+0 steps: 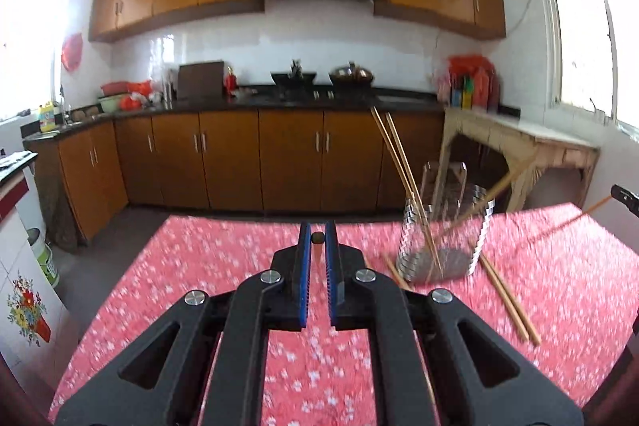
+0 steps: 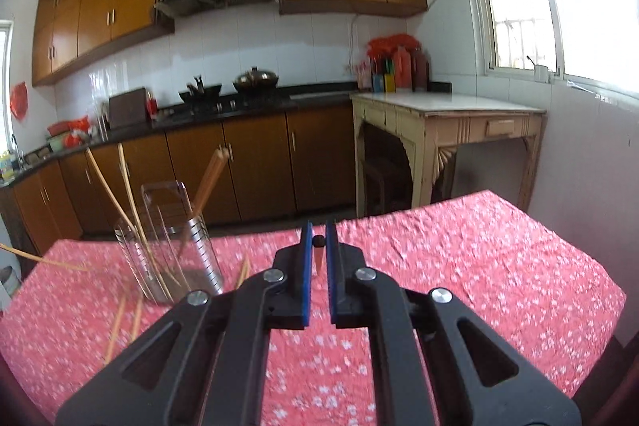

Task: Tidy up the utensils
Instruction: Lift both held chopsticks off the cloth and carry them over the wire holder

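Nearest to me, the left gripper [image 1: 318,232] had its blue pads drawn close. It was pinching what I took for the dark butt of a chopstick [image 1: 317,238], seen end-on. Motion blur made that hard to confirm from this camera alone.

The right gripper [image 2: 318,236] was closed the same narrow way on a second chopstick [image 2: 319,260], whose orange taper showed just below the pads.

On the red floral tablecloth [image 1: 223,266] lay loose chopsticks [image 1: 509,302], some just beside the holder's base. A few more showed in the right view.

Beyond them stood the wire utensil holder [image 1: 443,238], upright, with several sticks [image 1: 393,154] already leaning out of it at a slant.

I judged the step in hand to be dropping the held sticks into that holder. To do it well I would:

- bring one arm in at a time, since both held sticks angled toward the same mouth;
- tip the stick closer to vertical above the rim;
- aim for the open side, away from the leaning sticks;
- part the pads only once the lower tip was inside the rim.

The holder looked light, so a sideways nudge could topple it.
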Demonstrator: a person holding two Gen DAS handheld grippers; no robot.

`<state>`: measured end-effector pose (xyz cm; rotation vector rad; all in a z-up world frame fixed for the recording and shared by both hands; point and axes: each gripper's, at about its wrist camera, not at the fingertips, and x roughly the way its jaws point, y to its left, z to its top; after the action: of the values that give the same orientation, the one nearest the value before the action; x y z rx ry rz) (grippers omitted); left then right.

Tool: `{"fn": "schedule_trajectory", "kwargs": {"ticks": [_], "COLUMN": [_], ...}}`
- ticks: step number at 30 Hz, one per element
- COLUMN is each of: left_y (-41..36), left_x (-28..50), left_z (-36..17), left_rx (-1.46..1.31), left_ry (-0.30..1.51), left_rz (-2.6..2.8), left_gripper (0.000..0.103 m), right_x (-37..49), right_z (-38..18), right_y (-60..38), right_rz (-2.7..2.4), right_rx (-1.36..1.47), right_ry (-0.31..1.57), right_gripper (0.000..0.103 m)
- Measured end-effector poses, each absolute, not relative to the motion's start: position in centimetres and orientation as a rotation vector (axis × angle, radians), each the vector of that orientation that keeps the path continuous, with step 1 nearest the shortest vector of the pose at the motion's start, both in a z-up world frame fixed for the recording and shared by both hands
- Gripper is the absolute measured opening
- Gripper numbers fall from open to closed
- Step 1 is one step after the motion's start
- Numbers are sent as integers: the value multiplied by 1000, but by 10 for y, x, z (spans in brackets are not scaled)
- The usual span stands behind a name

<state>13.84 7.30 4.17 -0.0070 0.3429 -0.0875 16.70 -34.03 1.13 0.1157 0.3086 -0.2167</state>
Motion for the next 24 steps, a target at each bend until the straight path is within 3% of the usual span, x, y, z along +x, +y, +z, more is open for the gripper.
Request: {"fn": "schedule_trajectory", "kwargs": {"ticks": [24], "left_y": [75], "left_x": [132], "left_z": [84], "left_rx": [-37], "left_ry": [180], "left_rz": [-81], "left_gripper": [7], "right_x": [148], "right_z": [76], "right_y": [-327], "right_rz": [-68], "right_rx": [165], "right_ry": [189], "right_gripper": [7]}}
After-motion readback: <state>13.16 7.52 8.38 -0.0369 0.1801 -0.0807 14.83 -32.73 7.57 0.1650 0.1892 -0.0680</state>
